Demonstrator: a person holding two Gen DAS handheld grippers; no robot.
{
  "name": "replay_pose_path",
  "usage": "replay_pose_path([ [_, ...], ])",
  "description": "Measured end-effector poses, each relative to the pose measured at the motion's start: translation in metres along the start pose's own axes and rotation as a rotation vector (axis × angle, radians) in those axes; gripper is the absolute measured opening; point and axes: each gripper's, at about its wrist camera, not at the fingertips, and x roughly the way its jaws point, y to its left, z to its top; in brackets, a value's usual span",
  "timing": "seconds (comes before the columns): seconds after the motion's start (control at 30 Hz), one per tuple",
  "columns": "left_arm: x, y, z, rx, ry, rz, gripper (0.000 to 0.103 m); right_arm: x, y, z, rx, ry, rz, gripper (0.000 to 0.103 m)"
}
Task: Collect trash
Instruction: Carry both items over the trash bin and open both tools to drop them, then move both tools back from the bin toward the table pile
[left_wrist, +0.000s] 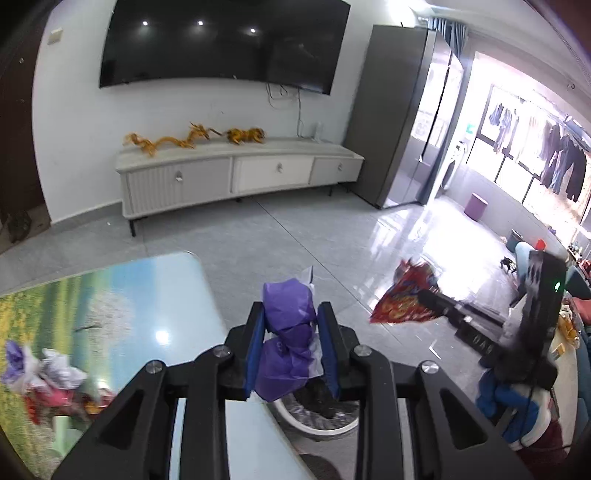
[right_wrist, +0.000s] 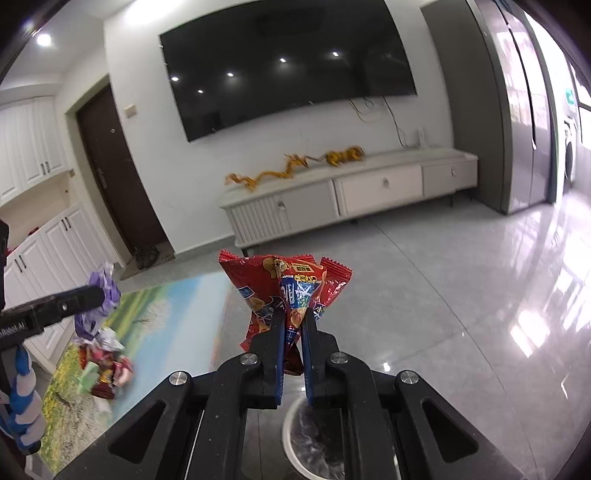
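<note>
Left gripper (left_wrist: 291, 314) clamps a crumpled purple wrapper (left_wrist: 286, 339) at lower centre, upright. Right gripper (right_wrist: 293, 325) pinches a red snack bag (right_wrist: 284, 284) at centre, long axis vertical; its print is unreadable.

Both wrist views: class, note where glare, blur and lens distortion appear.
Left wrist view: balcony window blown out, glare on floor, other gripper motion-blurred. Right wrist view: trash pile on the table smeared, TV bowed by fisheye, ceiling lights reflected.
</note>
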Motion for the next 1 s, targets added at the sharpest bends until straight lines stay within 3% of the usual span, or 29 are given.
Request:
replay_pose_path([
  [0.17,0.061,-0.024,-0.007,-0.023,0.088,-0.037,0.028,0.031,-0.051,-0.03,0.041,0.123,-0.034,0.008],
  [0.43,0.134,-0.036,-0.03,-0.075,0.208,-0.08,0.031,0.075,-0.09,-0.079,0.102,0.271,-0.08,0.011],
  [0.47,0.14,-0.036,-0.033,-0.084,0.223,-0.087,0.032,0.08,-0.093,-0.083,0.114,0.285,-0.079,0.013],
  [0.53,0.152,-0.035,-0.036,-0.107,0.25,-0.102,0.048,0.087,-0.099,-0.088,0.126,0.306,-0.08,0.027],
  [0.57,0.156,-0.035,-0.037,-0.112,0.255,-0.103,0.052,0.091,-0.103,-0.09,0.129,0.317,-0.081,0.035],
  [0.6,0.159,-0.035,-0.037,-0.112,0.258,-0.098,0.056,0.094,-0.103,-0.093,0.131,0.329,-0.077,0.037],
  [0.77,0.163,-0.035,-0.036,-0.116,0.268,-0.099,0.056,0.104,-0.107,-0.096,0.136,0.353,-0.085,0.04],
  [1.0,0.153,-0.041,-0.027,-0.096,0.227,-0.072,0.056,0.085,-0.124,-0.086,0.152,0.299,-0.122,0.041],
])
